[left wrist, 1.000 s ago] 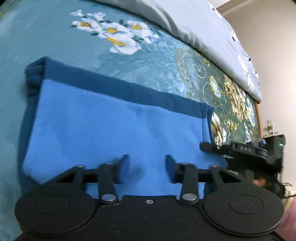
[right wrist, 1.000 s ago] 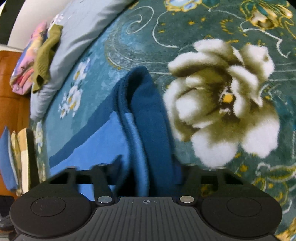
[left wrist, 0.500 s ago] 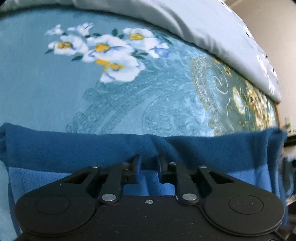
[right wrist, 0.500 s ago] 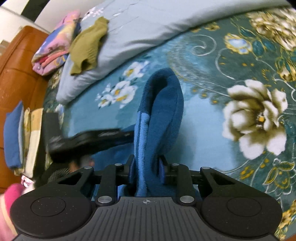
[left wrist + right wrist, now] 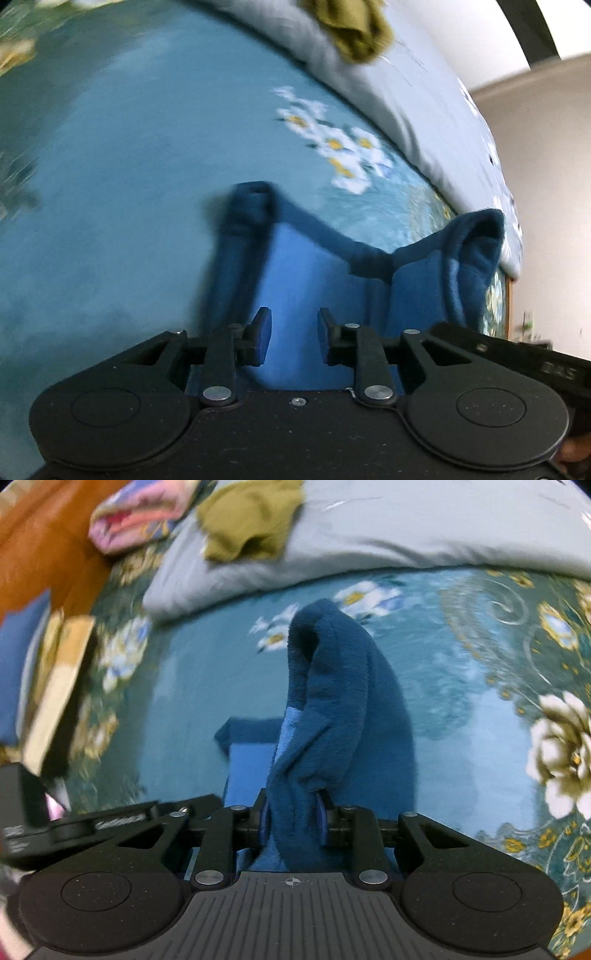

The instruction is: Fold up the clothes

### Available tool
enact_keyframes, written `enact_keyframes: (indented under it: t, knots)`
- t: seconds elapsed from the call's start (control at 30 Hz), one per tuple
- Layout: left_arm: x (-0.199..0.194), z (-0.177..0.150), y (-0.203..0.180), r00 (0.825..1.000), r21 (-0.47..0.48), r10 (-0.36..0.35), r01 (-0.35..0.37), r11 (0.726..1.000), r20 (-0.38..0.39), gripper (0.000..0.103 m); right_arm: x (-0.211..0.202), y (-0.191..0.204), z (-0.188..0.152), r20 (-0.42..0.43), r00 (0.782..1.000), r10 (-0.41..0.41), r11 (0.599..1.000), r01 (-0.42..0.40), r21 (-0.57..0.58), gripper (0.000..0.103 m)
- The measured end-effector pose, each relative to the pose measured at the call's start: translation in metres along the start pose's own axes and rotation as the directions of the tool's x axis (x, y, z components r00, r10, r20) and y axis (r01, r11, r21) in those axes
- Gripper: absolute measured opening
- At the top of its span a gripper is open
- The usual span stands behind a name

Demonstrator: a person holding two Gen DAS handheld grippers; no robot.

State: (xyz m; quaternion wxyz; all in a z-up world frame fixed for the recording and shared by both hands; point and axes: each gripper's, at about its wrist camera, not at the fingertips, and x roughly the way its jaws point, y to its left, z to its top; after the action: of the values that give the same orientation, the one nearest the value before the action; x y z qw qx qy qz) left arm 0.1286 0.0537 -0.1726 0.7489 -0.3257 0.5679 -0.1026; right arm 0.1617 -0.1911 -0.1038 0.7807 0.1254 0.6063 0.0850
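A blue fleece garment (image 5: 310, 280) with a darker blue border lies on the teal floral bedspread (image 5: 110, 184). My left gripper (image 5: 293, 338) is open just above its light blue middle, with nothing between the fingers. My right gripper (image 5: 291, 821) is shut on the garment's dark blue edge (image 5: 332, 716) and holds that end raised in a tall fold. In the left wrist view the raised end (image 5: 476, 254) shows at the right, with the right gripper's body below it. The far left corner of the garment (image 5: 251, 199) rests bunched on the bed.
A grey pillow (image 5: 369, 535) lies along the far side of the bed with an olive cloth (image 5: 251, 528) on it. Pink folded clothes (image 5: 136, 517) sit by the wooden headboard. Stacked folded items (image 5: 48, 672) stand at the left.
My left gripper has let go of the dark blue edge and opened, and now sits back over the light blue middle. My right gripper still holds its end, raised higher.
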Motion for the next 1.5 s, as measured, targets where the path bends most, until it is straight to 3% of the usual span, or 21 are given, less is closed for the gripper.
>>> enact_keyframes:
  t: [0.17,0.3,0.33,0.4,0.53,0.6,0.77,0.9,1.07,1.17,1.3,1.5]
  knots:
    - [-0.010,-0.003,0.026,1.000,-0.070,-0.005,0.007,0.998,0.021,0.025,0.052,0.049,-0.005,-0.072,0.993,-0.095,0.994,0.091,-0.064,0.022]
    - [-0.015,-0.001,0.030,0.998,-0.077,-0.054,0.057,0.995,0.041,0.035,0.075,0.052,-0.010,-0.123,0.987,-0.108,0.994,0.106,-0.025,0.030]
    - [-0.015,-0.001,0.030,0.997,-0.081,-0.066,0.069,0.994,0.043,0.036,0.076,0.050,-0.010,-0.130,0.988,-0.082,0.997,0.082,-0.005,0.034]
    - [-0.014,-0.001,0.029,0.995,-0.090,-0.092,0.096,0.991,0.048,0.040,0.073,0.040,-0.008,-0.142,0.990,0.003,0.998,0.006,0.064,0.053]
    - [-0.012,-0.001,0.028,0.983,-0.125,-0.171,0.178,0.976,0.063,0.047,0.065,0.004,0.002,-0.117,0.976,0.184,0.949,-0.145,0.281,0.057]
    - [-0.012,-0.002,0.023,0.983,-0.115,-0.178,0.183,0.976,0.052,0.048,0.057,-0.015,0.006,-0.072,0.968,0.239,0.913,-0.199,0.356,0.062]
    - [-0.010,-0.011,-0.007,0.986,-0.001,-0.160,0.160,0.987,-0.043,0.051,0.036,-0.029,0.015,0.011,0.985,0.171,0.945,-0.168,0.280,0.062]
    - [0.007,-0.023,-0.041,0.971,0.074,-0.168,0.183,0.980,-0.171,0.054,0.032,-0.035,0.025,0.009,0.986,0.165,0.961,-0.163,0.221,0.062]
    - [0.034,-0.038,-0.066,0.957,0.128,-0.105,0.144,0.981,-0.269,0.056,0.006,-0.042,0.037,-0.003,0.980,0.198,0.972,-0.196,0.130,0.064]
    - [0.041,-0.043,-0.072,0.957,0.144,-0.077,0.121,0.982,-0.278,0.049,-0.020,-0.049,0.041,0.015,0.991,0.136,0.989,-0.136,0.051,0.065]
    - [0.043,-0.046,-0.072,0.969,0.169,-0.031,0.074,0.983,-0.244,0.014,-0.032,-0.067,0.041,0.026,0.996,0.088,0.994,-0.090,0.065,0.067]
    - [0.005,-0.045,-0.063,0.995,0.201,-0.049,0.067,0.977,-0.090,0.010,-0.027,-0.075,0.038,0.021,0.996,0.089,0.990,-0.091,0.105,0.067]
